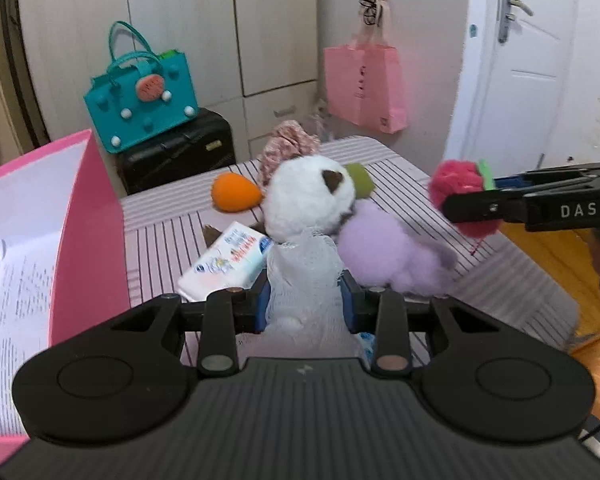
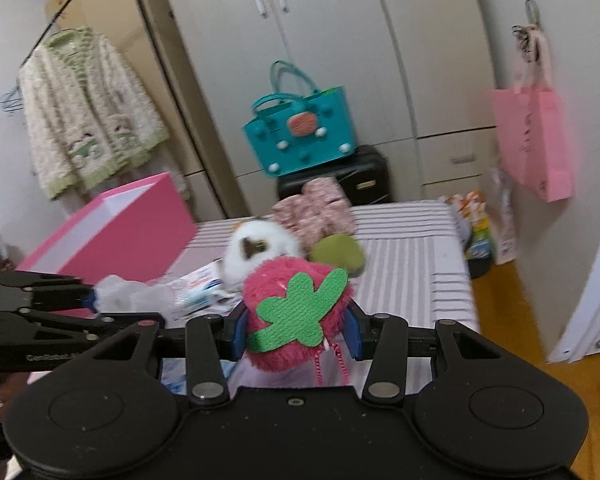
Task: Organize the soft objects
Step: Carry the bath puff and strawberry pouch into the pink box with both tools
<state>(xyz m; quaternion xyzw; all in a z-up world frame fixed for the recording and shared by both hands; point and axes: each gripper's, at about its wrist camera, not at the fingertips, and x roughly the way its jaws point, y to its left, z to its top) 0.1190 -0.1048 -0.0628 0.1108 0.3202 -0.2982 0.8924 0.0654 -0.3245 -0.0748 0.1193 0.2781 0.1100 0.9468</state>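
My left gripper (image 1: 305, 304) is shut on the white gauzy body of a white plush toy (image 1: 310, 200) with brown patches, held over the striped table (image 1: 160, 240). My right gripper (image 2: 296, 330) is shut on a pink plush strawberry (image 2: 296, 312) with a green felt leaf; it also shows in the left wrist view (image 1: 458, 184) at the right. A lilac plush (image 1: 384, 252), an orange plush (image 1: 236, 192), a green soft piece (image 1: 360, 180) and a floral fabric bundle (image 1: 288, 148) lie on the table. The open pink box (image 1: 88, 248) stands at the left.
A tissue pack (image 1: 224, 264) lies by the box. A teal handbag (image 1: 140, 96) sits on a black suitcase (image 1: 180, 152) behind the table. A pink paper bag (image 1: 366, 88) hangs on the wardrobe. A white door (image 1: 532, 64) is at the right.
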